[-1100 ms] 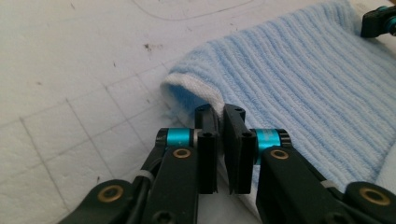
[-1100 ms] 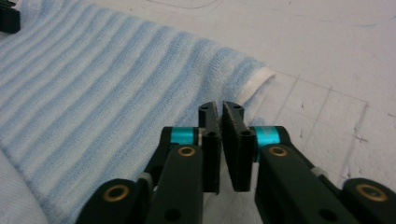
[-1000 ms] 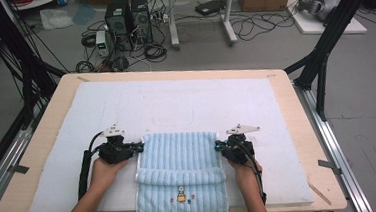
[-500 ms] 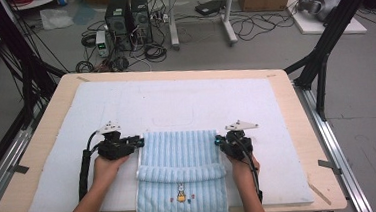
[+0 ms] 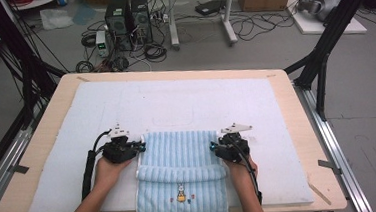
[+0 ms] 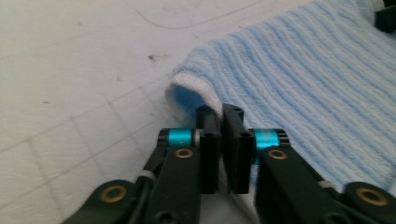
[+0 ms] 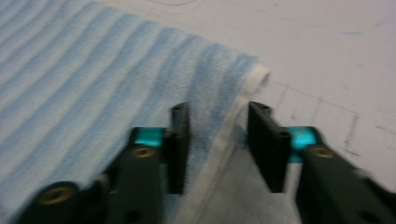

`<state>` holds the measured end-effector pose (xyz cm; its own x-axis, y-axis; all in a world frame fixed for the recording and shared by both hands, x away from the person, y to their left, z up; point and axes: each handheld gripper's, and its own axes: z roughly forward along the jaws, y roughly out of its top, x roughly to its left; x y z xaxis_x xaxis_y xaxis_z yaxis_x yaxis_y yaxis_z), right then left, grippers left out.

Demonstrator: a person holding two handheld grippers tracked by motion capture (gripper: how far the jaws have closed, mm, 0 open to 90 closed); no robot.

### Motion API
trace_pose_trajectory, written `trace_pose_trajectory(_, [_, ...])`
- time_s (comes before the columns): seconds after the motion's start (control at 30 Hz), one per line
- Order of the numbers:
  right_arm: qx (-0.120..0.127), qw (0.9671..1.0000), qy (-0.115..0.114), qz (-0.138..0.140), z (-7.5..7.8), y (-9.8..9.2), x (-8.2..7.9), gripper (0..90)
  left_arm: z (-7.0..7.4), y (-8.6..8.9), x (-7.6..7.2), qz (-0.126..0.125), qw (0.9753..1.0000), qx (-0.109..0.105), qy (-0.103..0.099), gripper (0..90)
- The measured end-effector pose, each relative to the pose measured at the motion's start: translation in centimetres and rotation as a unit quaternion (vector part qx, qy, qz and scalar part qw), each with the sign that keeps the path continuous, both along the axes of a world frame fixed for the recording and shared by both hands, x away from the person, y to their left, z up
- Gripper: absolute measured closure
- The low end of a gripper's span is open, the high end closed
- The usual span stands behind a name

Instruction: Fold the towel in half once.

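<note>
A light blue striped towel lies on the white mat near the table's front edge. Its far part is folded back toward me, ending in a soft roll above a small rabbit motif. My left gripper sits at the fold's left edge. In the left gripper view the left gripper is shut on the white hem of the towel. My right gripper is at the right edge. In the right gripper view the right gripper is open, with the hem of the towel lying between the jaws.
The mat covers most of the wooden table, with a wide bare stretch beyond the towel. Black frame legs stand at both sides. Computer towers and cables lie on the floor behind.
Both grippers shifted slightly along the towel's side edges and came back toward me a little. The towel itself has barely moved.
</note>
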<state>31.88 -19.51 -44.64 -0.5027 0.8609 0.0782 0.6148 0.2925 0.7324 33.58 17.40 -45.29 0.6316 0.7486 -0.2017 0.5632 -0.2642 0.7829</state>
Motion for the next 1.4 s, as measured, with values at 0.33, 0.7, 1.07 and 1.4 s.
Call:
trace_pose_trajectory(0.33, [0.050, 0.9987, 0.001, 0.003, 0.2, -0.8, 1.4, 85.8, 0.5, 0.3, 2.5, 0.028, 0.9985, -0.044, 0.018, 86.7])
trace_pose_trajectory(0.7, [0.033, 0.9989, -0.029, -0.015, 1.7, -0.2, 6.2, 85.7, 1.8, 0.5, 7.0, 0.043, 0.9972, -0.061, -0.004, 86.6])
trace_pose_trajectory(1.07, [0.040, 0.9977, -0.039, -0.038, 1.9, 0.2, 8.8, 85.6, 1.3, 0.6, 9.1, 0.058, 0.9953, -0.075, -0.016, 86.3])
trace_pose_trajectory(1.4, [0.033, 0.9975, -0.035, -0.052, 1.0, 0.2, 9.5, 85.0, 1.1, 0.2, 9.9, 0.051, 0.9965, -0.067, -0.002, 84.0])
